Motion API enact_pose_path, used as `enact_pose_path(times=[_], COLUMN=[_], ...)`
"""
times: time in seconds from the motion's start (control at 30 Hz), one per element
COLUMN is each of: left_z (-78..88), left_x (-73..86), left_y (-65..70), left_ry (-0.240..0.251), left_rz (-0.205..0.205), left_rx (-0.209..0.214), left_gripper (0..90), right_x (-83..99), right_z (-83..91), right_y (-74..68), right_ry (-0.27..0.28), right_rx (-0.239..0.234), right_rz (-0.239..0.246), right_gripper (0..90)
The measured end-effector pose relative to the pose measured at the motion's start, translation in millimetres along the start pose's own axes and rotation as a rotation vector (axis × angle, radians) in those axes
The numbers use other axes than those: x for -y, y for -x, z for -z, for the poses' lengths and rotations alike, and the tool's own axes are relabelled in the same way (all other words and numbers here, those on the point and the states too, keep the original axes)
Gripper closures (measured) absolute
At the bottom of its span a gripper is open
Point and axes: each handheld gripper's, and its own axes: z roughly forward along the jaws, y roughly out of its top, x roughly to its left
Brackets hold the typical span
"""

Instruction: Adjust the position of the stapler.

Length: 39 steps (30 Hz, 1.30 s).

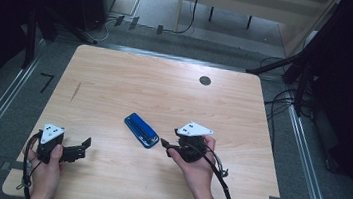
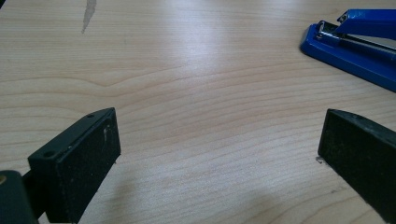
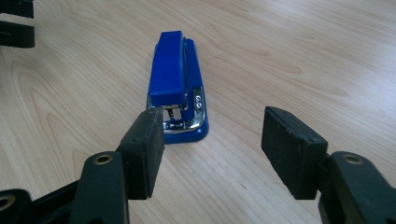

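- Nearest, at the table's point(image 1: 104, 182) near left corner, a person's left hand point(image 1: 45, 167) holds the left gripper point(image 1: 83, 148), low over the wood and aimed to the right, toward the middle.
- Its jaws stand wide apart with nothing but bare tabletop between them; in the left gripper view one black pad point(image 2: 77, 163) sits low left, the other at the right edge.
- Just right of centre along the near side, the right hand point(image 1: 197, 168) holds the right gripper point(image 1: 163, 142), with its grey plate point(image 1: 194, 128) on top and its black cable point(image 1: 222, 185) trailing back over the near edge.
- That gripper points left, its tips just beside the stapler's near right end.
- Its jaws are partly open and grip nothing; no earlier picture lets me say more about them.
- In the right gripper view the left pad point(image 3: 144, 149) overlaps the stapler's metal front end, but I cannot tell whether it touches; the right pad point(image 3: 292, 149) stands clear over bare wood.
- Between the two grippers, a little farther in, lies the stapler point(image 1: 142, 130): blue, flat on the table, closed, set at a slant with one end far left and the other near right.
- It lies closer to the right gripper than to the left, which is well apart from it.
- Farther left, a faint dark streak point(image 1: 75, 91) marks the wood.
- Farthest, right of centre near the far edge, there is a round dark grommet point(image 1: 205, 80) in the tabletop.
- Beyond the table, cables point(image 1: 285, 99) lie on the grey floor.
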Motion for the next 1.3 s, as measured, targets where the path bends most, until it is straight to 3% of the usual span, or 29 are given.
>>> enact_pose_path(times=[0.63,0.83,1.03,1.2,1.3], left_z=[-0.2,-0.4,-0.6,-0.7,-0.7], left_x=[-0.3,-0.2,-0.3,-0.3,-0.3], left_y=[-0.2,0.3,0.0,0.3,0.3], left_ry=[-0.006,-0.007,-0.009,-0.010,-0.010], left_rz=[-0.006,-0.005,-0.006,-0.005,-0.004], left_rx=[0.005,0.011,0.013,0.012,0.013], left_gripper=[0.0,0.0,0.0,0.0,0.0], right_x=[-17.8,-17.5,-17.9,-20.3,-20.9], right_z=[-27.6,-39.9,-48.8,-57.1,-61.3], right_y=[-13.7,-16.3,-16.4,-20.0,-21.0], right_ry=[-0.014,-0.026,-0.020,-0.030,-0.032], right_rx=[-0.071,-0.036,-0.065,-0.056,-0.068], right_rz=[-0.003,0.016,0.008,0.015,0.016], right_gripper=[44.9,50.6,51.4,51.3,55.4])
